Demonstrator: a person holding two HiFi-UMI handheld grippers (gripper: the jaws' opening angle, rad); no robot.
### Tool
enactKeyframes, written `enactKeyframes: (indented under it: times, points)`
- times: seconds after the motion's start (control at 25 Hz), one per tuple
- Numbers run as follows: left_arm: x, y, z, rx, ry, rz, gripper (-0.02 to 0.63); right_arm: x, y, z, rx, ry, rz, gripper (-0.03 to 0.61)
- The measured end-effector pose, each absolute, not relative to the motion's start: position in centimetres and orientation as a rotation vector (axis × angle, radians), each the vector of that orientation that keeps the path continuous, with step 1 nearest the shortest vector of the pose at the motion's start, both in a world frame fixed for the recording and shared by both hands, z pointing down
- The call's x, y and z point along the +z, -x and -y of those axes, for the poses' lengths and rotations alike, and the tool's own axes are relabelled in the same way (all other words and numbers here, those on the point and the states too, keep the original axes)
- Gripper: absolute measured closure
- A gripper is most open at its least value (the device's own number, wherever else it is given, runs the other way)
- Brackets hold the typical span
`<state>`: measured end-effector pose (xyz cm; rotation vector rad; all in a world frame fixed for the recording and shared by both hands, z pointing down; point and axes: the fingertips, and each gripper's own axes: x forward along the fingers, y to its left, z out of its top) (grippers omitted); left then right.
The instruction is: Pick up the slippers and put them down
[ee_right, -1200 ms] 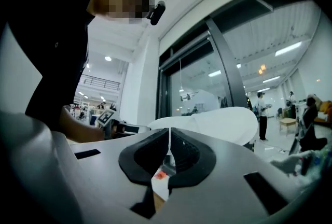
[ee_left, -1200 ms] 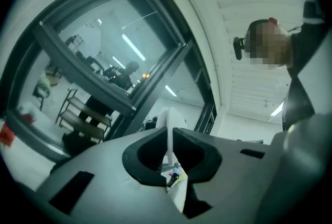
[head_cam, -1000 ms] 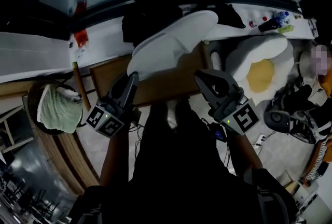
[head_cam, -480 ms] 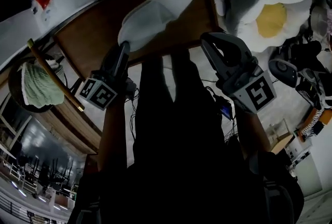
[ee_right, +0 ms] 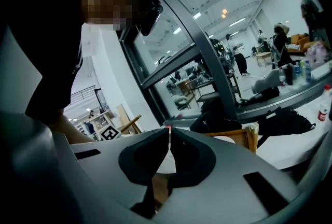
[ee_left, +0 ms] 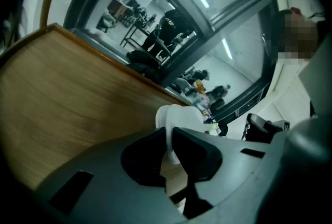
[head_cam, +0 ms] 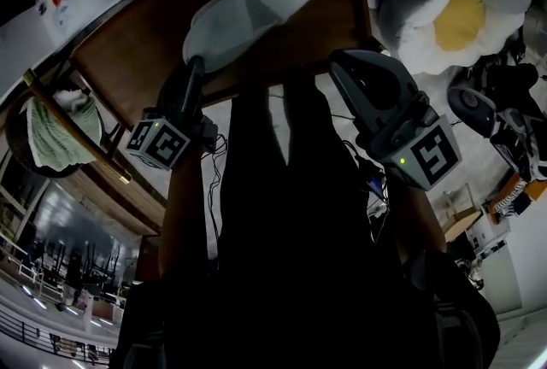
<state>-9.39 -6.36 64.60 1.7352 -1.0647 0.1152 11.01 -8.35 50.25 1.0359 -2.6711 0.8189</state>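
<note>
left gripper [head_cam: 195,67]: narrow jaws, just eased slightly apart, pinching white fabric slipper [head_cam: 256,8] edge
right gripper [ee_right: 169,134]: jaws together, empty
slipper: over brown wooden table [head_cam: 128,60]

clothing: dark top [head_cam: 299,273], dark trousers [head_cam: 255,132] | right gripper [ee_right: 169,131]: grey shell, black jaws | marker cube [head_cam: 425,155]: black-and-white squares, green light

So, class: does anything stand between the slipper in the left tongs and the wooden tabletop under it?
Nothing visible does. The left tongs pinch the edge of the white slipper, and the wooden tabletop around it shows only bare wood.
</note>
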Motion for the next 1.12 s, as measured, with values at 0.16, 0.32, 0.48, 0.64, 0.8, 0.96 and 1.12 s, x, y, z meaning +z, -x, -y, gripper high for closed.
enactKeyframes:
  times: [0.16, 0.32, 0.48, 0.64, 0.8, 0.96, 1.12]
  points:
    - [65.9, 9.6, 6.0, 0.268, -1.76, 1.112, 0.548, 51.0, -11.0, 8.0, 0.829, -1.033, 2.669, 0.552]
    - [66.7, 9.8, 5.9, 0.434, -1.793, 1.173, 0.518, 51.4, -11.1, 7.5, 0.837, -1.029, 2.662, 0.552]
    - [67.2, 10.1, 6.0, 0.507, -1.802, 1.221, 0.487, 51.7, -11.2, 7.1, 0.827, -1.023, 2.659, 0.552]
    - [66.5, 10.9, 6.0, 0.465, -1.798, 1.265, 0.468, 51.2, -11.3, 6.9, 0.793, -1.027, 2.664, 0.552]
    - [62.0, 10.5, 6.1, 0.353, -1.902, 1.228, 0.509, 48.3, -10.6, 6.8, 0.723, -1.029, 2.691, 0.552]
    - [54.1, 8.3, 6.4, 0.263, -2.11, 1.11, 0.601, 42.2, -8.9, 7.1, 0.577, -0.995, 2.781, 0.552]
    - [44.6, 5.8, 7.1, 0.136, -2.365, 0.947, 0.601, 38.5, -6.0, 7.8, 0.443, -0.856, 2.864, 0.552]
